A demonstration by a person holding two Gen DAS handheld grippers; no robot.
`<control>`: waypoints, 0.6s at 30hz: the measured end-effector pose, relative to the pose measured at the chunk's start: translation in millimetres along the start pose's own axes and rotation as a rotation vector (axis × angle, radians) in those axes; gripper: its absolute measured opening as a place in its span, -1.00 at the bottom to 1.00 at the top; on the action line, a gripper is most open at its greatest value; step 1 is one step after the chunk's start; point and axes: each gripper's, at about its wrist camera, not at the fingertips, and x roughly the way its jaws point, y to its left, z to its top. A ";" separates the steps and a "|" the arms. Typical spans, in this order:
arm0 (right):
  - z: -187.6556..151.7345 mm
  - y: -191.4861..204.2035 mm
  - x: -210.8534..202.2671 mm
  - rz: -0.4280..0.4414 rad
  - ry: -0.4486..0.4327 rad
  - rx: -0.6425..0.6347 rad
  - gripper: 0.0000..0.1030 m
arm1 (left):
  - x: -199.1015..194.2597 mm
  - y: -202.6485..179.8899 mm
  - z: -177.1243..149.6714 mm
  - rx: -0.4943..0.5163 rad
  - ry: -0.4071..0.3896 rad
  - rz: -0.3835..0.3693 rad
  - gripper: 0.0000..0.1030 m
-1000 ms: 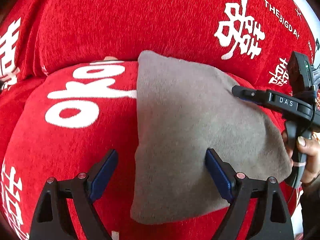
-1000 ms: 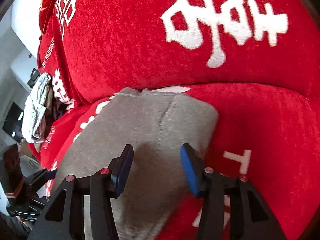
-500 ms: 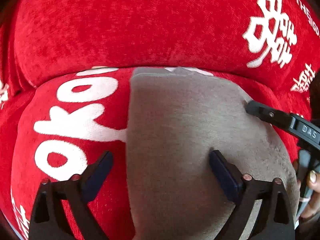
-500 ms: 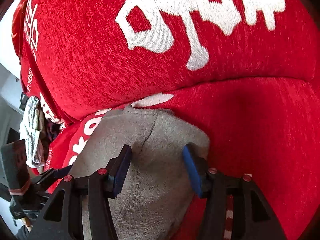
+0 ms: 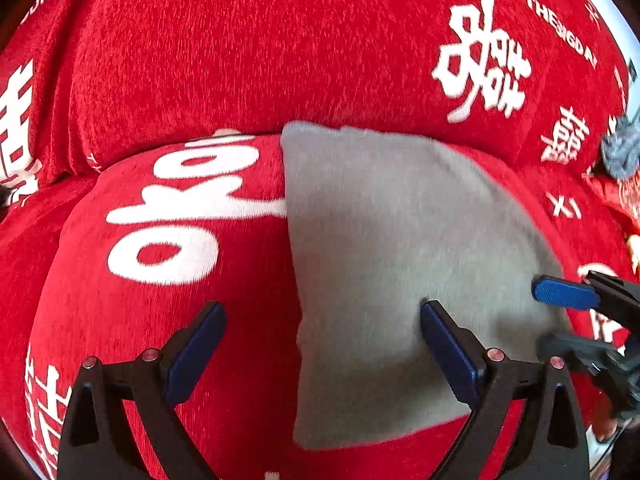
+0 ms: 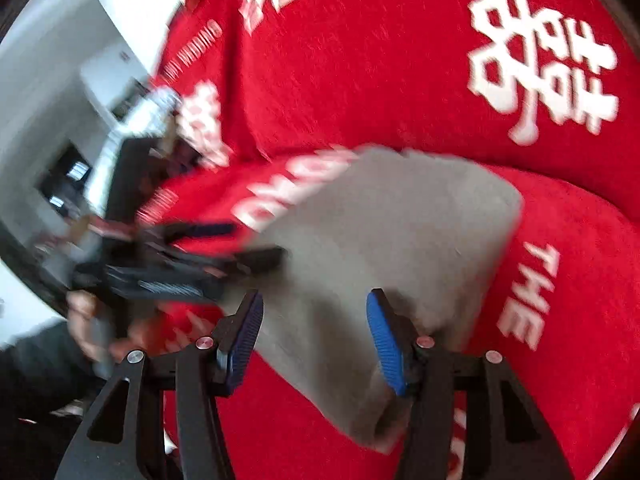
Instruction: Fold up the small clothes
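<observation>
Since half a second ago both grippers have drawn back from the grey cloth [image 5: 400, 264]: the left one sat low and close over it then and now rides higher, and the right one has swung out toward the cloth's right edge, its view smeared by motion. The left gripper [image 5: 322, 354] is spread wide and grasps nothing; its left finger hangs over the red blanket [image 5: 160, 60] and its right finger over the cloth. The right gripper [image 6: 314, 340] is also spread open with nothing between its pads, straddling the near end of the cloth.

The cloth lies flat on the red seat cushion, its far edge against the back cushion, its left edge straight. From the right wrist view it looks doubled, with a thick rolled edge at the near right corner, so one fold seems to be laid down already.

The step in hand looks like letting go after that fold. If another fold is wanted, the next move calls for each gripper to drop onto an edge, pinch through all layers and carry it across without dragging the lower layer out of line.
</observation>
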 end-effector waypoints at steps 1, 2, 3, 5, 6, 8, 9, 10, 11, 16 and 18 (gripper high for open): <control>-8.3 -3.5 3.0 -0.036 0.017 0.011 0.12 | 3.1 1.8 -5.3 0.002 0.004 0.000 0.91; -18.3 -9.6 3.7 -0.055 0.022 0.031 0.11 | 3.4 2.4 -10.9 -0.001 0.010 -0.001 0.91; -25.2 -15.3 1.1 -0.048 0.013 0.052 0.10 | 5.9 4.5 -16.9 -0.003 0.020 -0.006 0.91; -39.4 -21.4 -7.8 -0.024 -0.028 0.096 0.10 | 6.3 5.3 -25.5 -0.004 0.025 -0.006 0.95; -43.2 -21.1 -9.9 -0.027 -0.040 0.102 0.10 | 5.7 6.2 -28.9 -0.003 0.026 -0.006 0.95; -50.4 -19.3 -19.9 -0.053 -0.053 0.098 0.11 | -0.1 8.9 -34.0 -0.004 0.025 -0.014 0.95; -52.5 -17.8 -23.4 -0.068 -0.054 0.098 0.12 | -5.7 10.3 -36.1 -0.003 0.021 -0.015 0.95; -54.4 -16.1 -27.9 -0.099 -0.049 0.102 0.21 | -14.3 11.5 -37.8 0.005 0.006 -0.011 0.95; -56.9 -17.1 -34.6 -0.145 -0.035 0.121 0.23 | -21.6 12.2 -38.4 0.014 -0.013 -0.009 0.95; -57.6 -32.8 -72.8 -0.229 -0.140 0.192 0.56 | -38.3 12.6 -27.6 0.047 -0.070 -0.006 0.95; -48.1 -36.9 -70.8 -0.247 -0.157 0.238 0.56 | -34.7 12.6 -20.7 0.046 -0.063 -0.009 0.95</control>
